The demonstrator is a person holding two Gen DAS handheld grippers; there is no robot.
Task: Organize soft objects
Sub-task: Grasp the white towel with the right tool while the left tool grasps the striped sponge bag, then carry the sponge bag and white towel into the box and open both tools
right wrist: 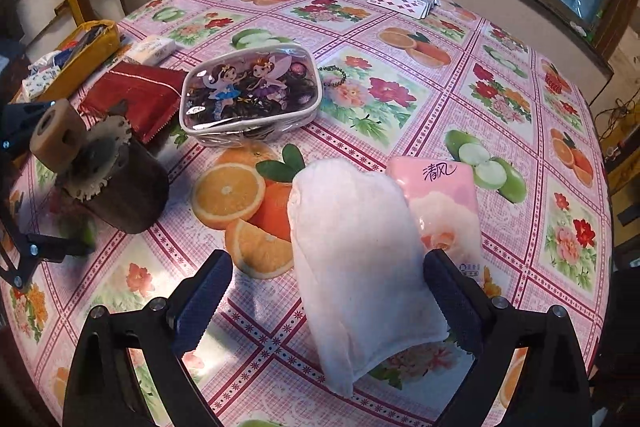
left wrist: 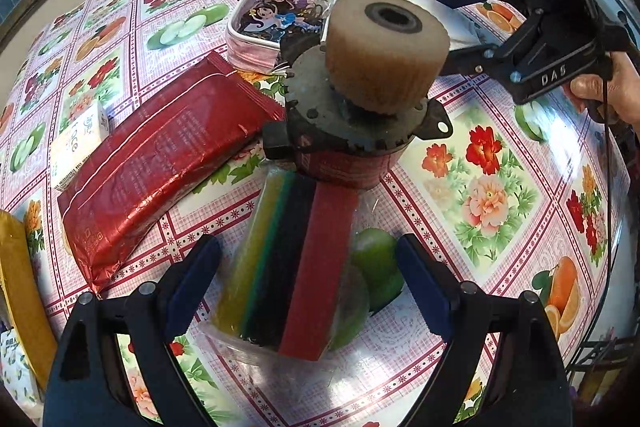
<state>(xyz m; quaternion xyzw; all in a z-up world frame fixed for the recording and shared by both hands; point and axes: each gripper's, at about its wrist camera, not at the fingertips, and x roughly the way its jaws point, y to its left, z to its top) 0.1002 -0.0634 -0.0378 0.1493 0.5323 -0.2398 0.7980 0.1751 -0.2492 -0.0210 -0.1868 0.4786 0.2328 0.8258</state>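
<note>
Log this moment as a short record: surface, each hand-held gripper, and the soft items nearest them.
surface: round table with pink fruit-and-flower oilcloth
left hand-held gripper: open, straddling a clear-wrapped pack of coloured sponges, not clamped
right hand-held gripper: open, around a folded white cloth
beside the cloth: pink tissue pack, touching it
further back: clear zip pouch with cartoon fairies; red foil packet
hard item: dark motor-like part with tan roller

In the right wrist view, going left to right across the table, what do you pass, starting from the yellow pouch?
Yellow pouch → red foil packet → cartoon zip pouch → white cloth → pink tissue pack.
</note>
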